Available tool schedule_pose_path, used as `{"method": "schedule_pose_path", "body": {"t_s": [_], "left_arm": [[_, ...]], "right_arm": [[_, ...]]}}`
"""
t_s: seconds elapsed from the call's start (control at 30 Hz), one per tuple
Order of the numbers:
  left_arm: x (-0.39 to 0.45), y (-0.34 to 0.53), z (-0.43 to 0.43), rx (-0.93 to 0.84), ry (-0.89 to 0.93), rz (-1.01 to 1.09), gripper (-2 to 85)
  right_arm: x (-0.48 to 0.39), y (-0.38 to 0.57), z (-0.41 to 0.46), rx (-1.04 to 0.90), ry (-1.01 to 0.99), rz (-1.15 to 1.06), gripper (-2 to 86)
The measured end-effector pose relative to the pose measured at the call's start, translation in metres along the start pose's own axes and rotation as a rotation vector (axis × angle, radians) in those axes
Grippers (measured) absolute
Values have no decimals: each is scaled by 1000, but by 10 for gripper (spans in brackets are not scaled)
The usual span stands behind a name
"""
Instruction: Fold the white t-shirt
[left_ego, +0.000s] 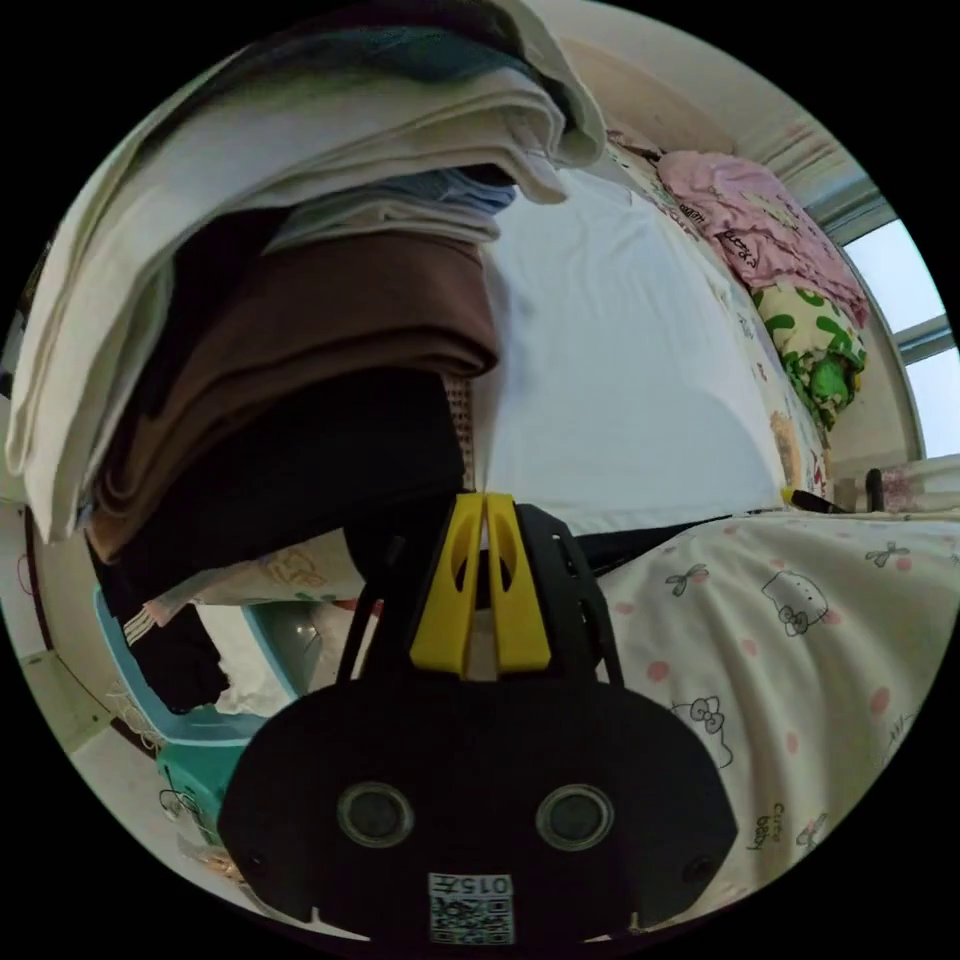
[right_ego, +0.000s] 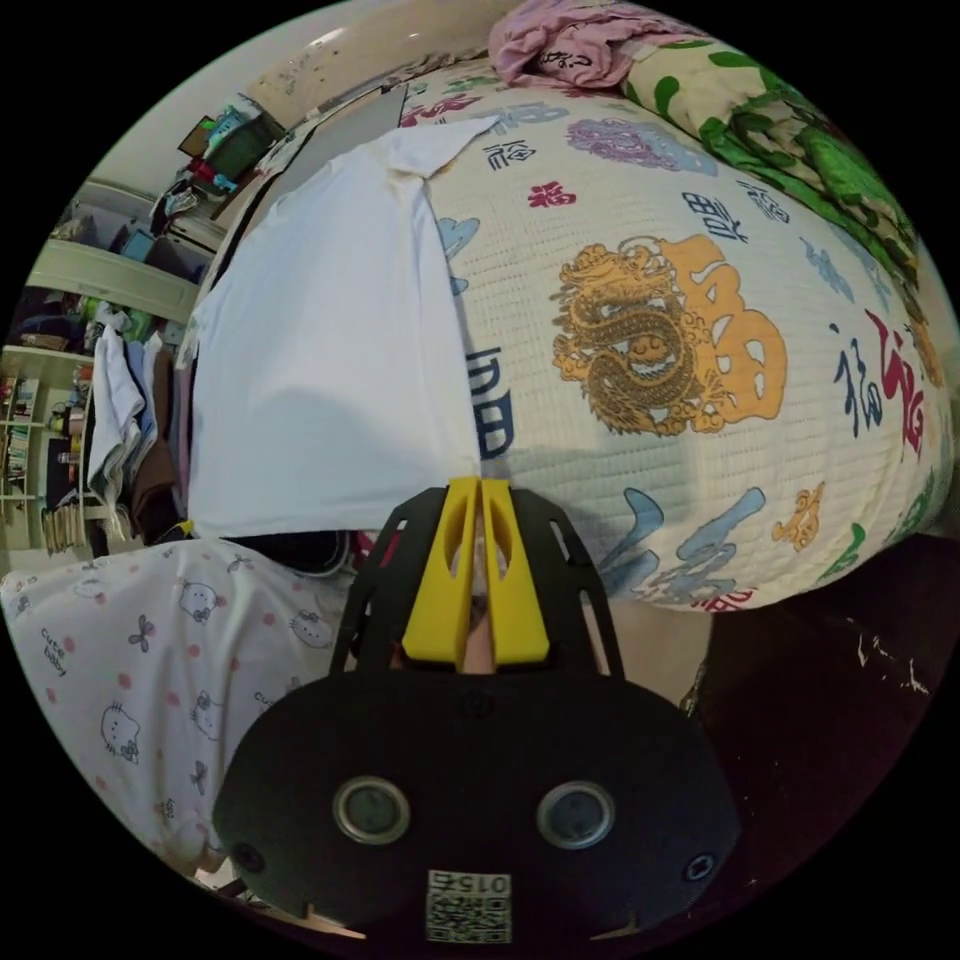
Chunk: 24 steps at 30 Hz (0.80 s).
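Yellow jaws of the left gripper (left_ego: 487, 497) are being pressed together on the near-left corner of the white t-shirt (left_ego: 620, 370), which is being spread flat on the bed quilt (right_ego: 700, 330). At its near-right corner, the right gripper (right_ego: 478, 485) is likewise being clamped. Both corners should probably be lifted evenly, level, with the hem kept taut.

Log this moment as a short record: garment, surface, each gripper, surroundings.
garment: white t-shirt, spread flat
surface: printed bed cover with a dragon motif
left gripper: jaws together at the shirt's near corner; grip on cloth cannot be told
right gripper: jaws together at the shirt's other near corner; same doubt
surroundings: stack of folded clothes beside the shirt; pink garment at the far end
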<state>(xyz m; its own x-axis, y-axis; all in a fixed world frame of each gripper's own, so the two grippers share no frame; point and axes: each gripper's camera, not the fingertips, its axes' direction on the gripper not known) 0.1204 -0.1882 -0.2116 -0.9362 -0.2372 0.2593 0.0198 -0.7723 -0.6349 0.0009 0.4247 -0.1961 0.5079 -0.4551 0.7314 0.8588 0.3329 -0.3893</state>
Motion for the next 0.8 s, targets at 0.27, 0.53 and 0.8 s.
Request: {"method": "schedule_pose_path", "body": {"t_s": [0.27,0.53,0.8], "left_arm": [[10,-22,-2,-52,-169,147,-6],[20,-73,-24,-169,-309,385,-6],[-42,-112,-109,-154,-222,409,8]], "right_arm": [[-67,7,-17,-105,182,-114,-3],[-103,-7,-68,-208,221,-178,3],[-51,15,-173,-59,-26,98,68]]}}
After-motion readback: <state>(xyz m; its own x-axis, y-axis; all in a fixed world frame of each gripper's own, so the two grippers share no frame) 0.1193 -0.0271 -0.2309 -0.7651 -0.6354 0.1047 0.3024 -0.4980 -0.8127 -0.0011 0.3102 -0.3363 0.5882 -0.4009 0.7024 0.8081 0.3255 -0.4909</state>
